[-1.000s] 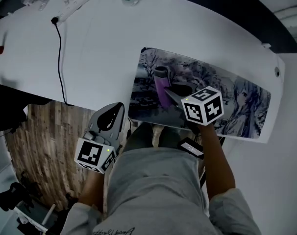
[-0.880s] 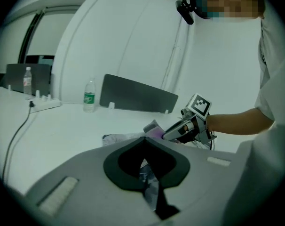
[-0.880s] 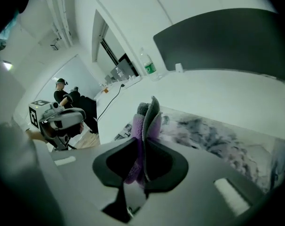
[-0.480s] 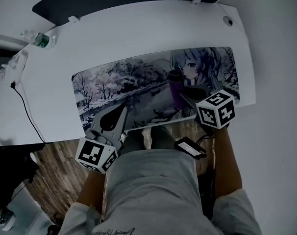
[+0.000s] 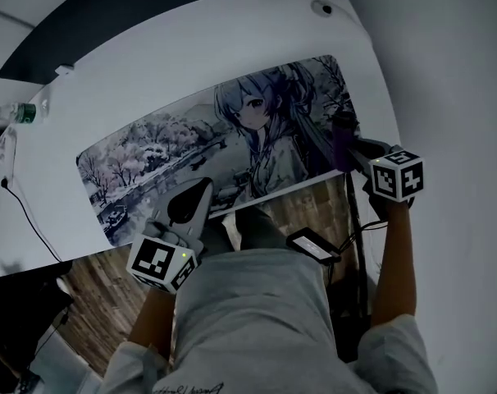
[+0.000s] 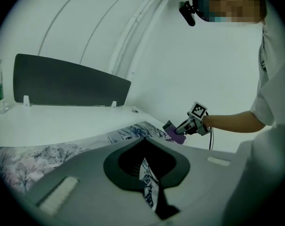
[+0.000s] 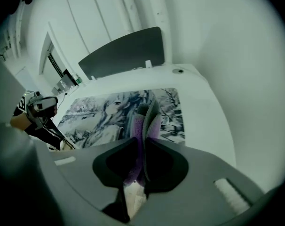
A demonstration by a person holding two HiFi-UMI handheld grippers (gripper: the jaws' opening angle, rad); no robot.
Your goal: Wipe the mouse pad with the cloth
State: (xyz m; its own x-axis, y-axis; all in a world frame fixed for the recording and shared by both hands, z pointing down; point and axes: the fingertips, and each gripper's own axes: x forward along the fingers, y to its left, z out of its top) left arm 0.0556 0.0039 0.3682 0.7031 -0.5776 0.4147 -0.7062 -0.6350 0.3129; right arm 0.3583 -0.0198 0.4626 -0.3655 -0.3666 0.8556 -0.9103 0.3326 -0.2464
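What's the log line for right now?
right gripper: shut on cloth | cloth: at right end of mouse pad | left gripper: shut, empty

Bottle (image 5: 19, 112) cut by left frame edge, label too small to read. Left gripper (image 5: 198, 194) covers a bit of mouse pad (image 5: 150, 158) near edge. Cloth (image 7: 149, 121) lower end hidden between right gripper (image 7: 142, 142) fingers. Cable (image 5: 23, 212) ends unseen.
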